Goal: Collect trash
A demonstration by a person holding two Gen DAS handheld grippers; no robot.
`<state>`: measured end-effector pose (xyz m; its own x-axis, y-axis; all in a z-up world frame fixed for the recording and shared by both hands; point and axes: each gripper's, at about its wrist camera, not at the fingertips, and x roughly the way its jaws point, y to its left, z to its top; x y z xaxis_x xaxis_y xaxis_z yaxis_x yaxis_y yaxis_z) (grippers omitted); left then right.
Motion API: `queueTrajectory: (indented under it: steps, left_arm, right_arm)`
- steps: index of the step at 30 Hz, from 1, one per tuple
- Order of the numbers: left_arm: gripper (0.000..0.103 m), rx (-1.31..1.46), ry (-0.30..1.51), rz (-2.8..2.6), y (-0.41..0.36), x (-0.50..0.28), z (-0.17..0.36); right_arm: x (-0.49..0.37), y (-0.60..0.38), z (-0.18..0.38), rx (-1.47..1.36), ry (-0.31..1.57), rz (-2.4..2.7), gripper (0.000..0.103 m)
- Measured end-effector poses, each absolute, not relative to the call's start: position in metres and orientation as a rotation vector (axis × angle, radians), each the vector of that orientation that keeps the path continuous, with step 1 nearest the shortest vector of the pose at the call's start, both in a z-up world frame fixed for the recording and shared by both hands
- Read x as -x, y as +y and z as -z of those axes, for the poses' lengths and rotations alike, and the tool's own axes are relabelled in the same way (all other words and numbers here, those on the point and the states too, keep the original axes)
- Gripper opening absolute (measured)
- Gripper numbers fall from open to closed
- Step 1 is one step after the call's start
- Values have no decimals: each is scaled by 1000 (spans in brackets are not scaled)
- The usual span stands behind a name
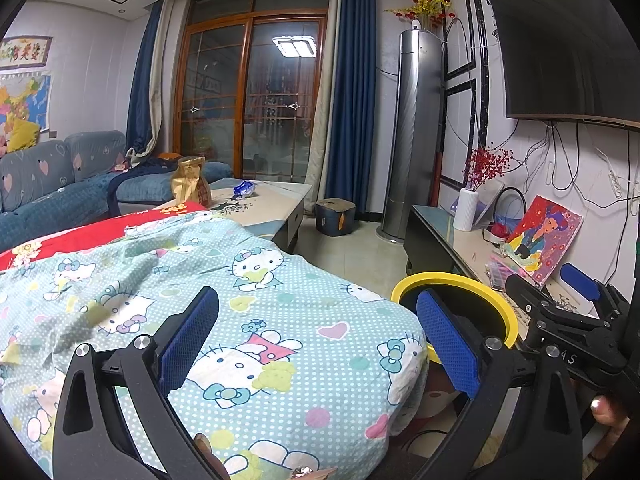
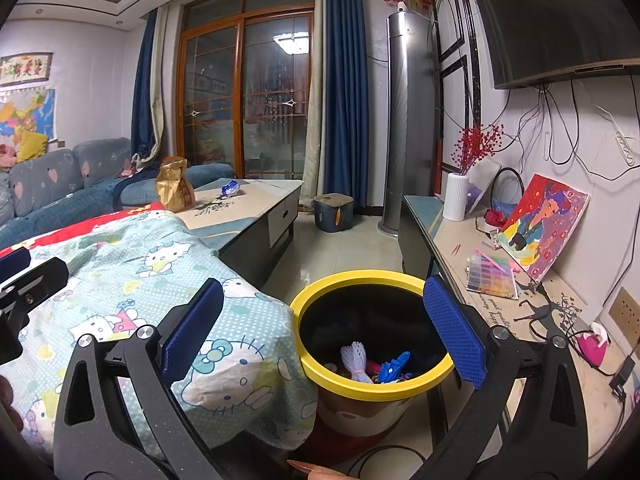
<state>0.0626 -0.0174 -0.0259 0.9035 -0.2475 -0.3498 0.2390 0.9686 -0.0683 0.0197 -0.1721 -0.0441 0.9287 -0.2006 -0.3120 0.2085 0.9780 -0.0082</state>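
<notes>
Two grippers hang side by side at the near end of the room, and both are empty. Working from the big things down: the quilt (image 2: 132,280) with its cartoon cats covers the near end of the coffee table (image 2: 256,200), and the yellow-rimmed bin (image 2: 372,390) stands on the floor just beside the quilt's corner, between it and the TV bench (image 2: 452,248). Inside the bin I can see white foam netting (image 2: 356,360) and blue scraps already lying at the bottom.

What remains, as far as I can judge, sits well apart on the bare far end of the table: a gold paper bag (image 2: 174,188) standing upright and a small blue wrapper (image 2: 231,188) lying flat beyond it.

To do the next pick well, I would carry one gripper over the quilt rather than drag through it, take the bag low on its body so it does not crumple and tip, and come down square on the wrapper.

Left gripper (image 1: 316,340) has its fingers spread wide over the quilt's edge; right gripper (image 2: 324,332) is spread wide too, poised above the bin's mouth, pinching nothing.
</notes>
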Motion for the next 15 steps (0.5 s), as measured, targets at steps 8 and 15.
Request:
queueTrajectory:
  steps: [8,15]
  left_arm:
    - [97,31,375,247,-16,-64,23]
    - [97,155,452,217,29,-73,28]
  right_arm:
    - [-20,-172,45,-25,322,204,92]
    - [-41,-146,42,-58,376,93,92]
